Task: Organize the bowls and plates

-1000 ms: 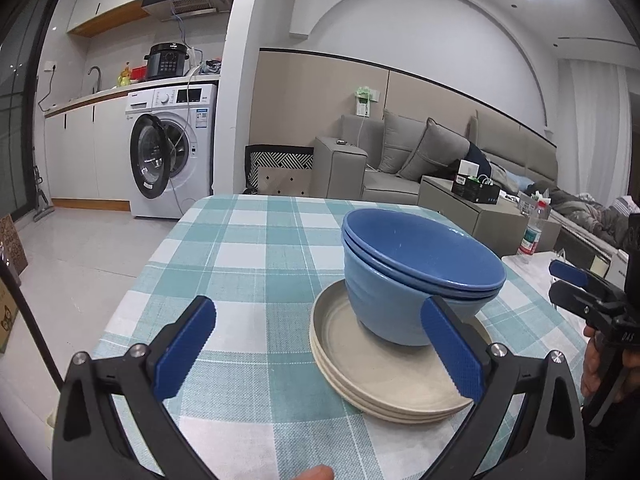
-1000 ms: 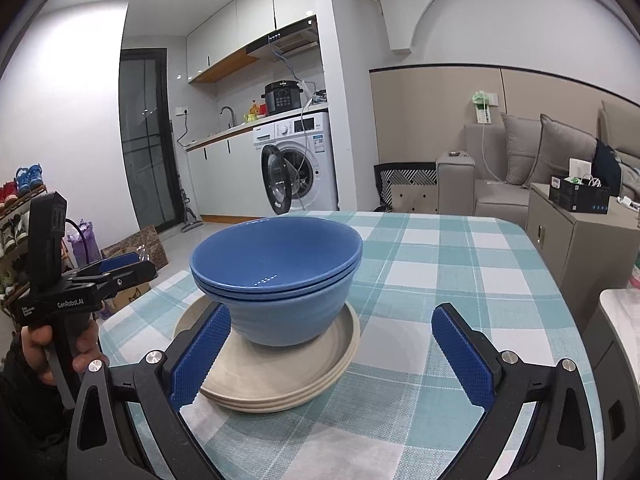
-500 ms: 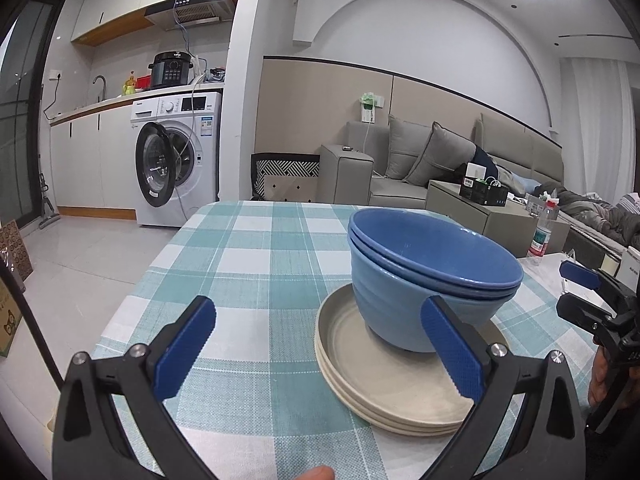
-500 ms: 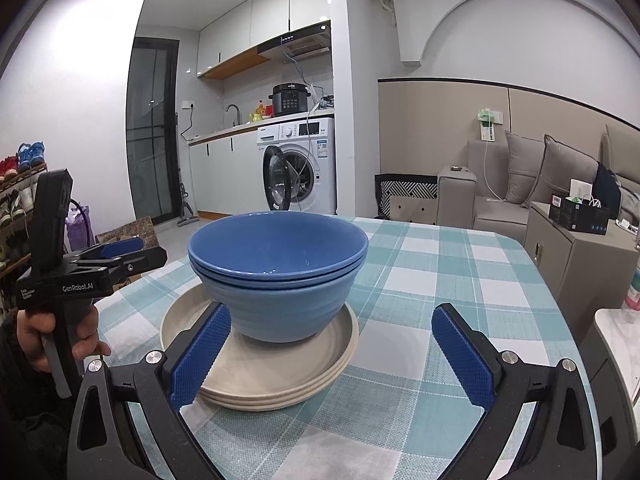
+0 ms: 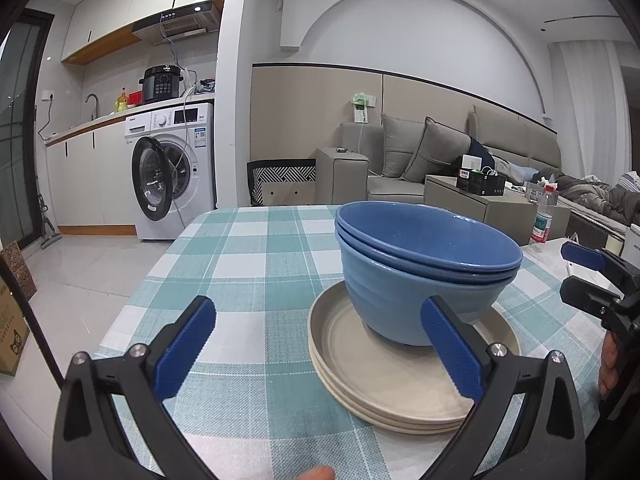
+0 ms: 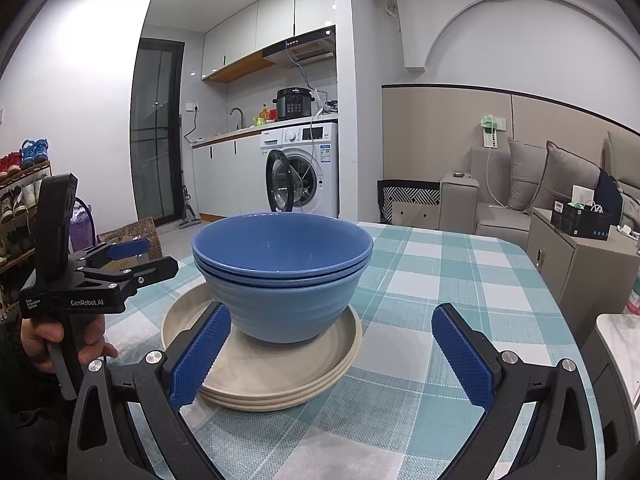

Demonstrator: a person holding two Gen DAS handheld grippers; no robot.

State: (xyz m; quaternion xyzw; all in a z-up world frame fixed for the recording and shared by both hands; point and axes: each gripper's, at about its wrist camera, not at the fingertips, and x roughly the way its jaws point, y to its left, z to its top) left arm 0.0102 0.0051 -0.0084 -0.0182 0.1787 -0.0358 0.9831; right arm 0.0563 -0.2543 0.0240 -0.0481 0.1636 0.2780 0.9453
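Note:
Nested blue bowls (image 5: 424, 264) (image 6: 280, 276) stand on a stack of beige plates (image 5: 384, 384) (image 6: 264, 372) on the teal checked tablecloth (image 5: 248, 264) (image 6: 420, 288). My left gripper (image 5: 320, 344) is open and empty, just short of the stack, with its right finger in front of the bowls. My right gripper (image 6: 332, 352) is open and empty too, close on the other side, its left finger before the plates' rim. Each gripper shows in the other's view: the left gripper (image 6: 132, 260) at far left, the right gripper (image 5: 588, 276) at far right.
A person's hand (image 6: 60, 340) grips the left tool's handle. Beyond the table stand a washing machine (image 5: 172, 172) (image 6: 304, 172) with its door open, a grey sofa (image 5: 432, 160) (image 6: 540, 184), and a side cabinet (image 6: 580, 256). A cardboard box (image 5: 12, 320) sits on the floor at left.
Both cameras have tilted upward and sunk a little toward table level, so the bowls and plates sit lower in view. Both grippers stay open.

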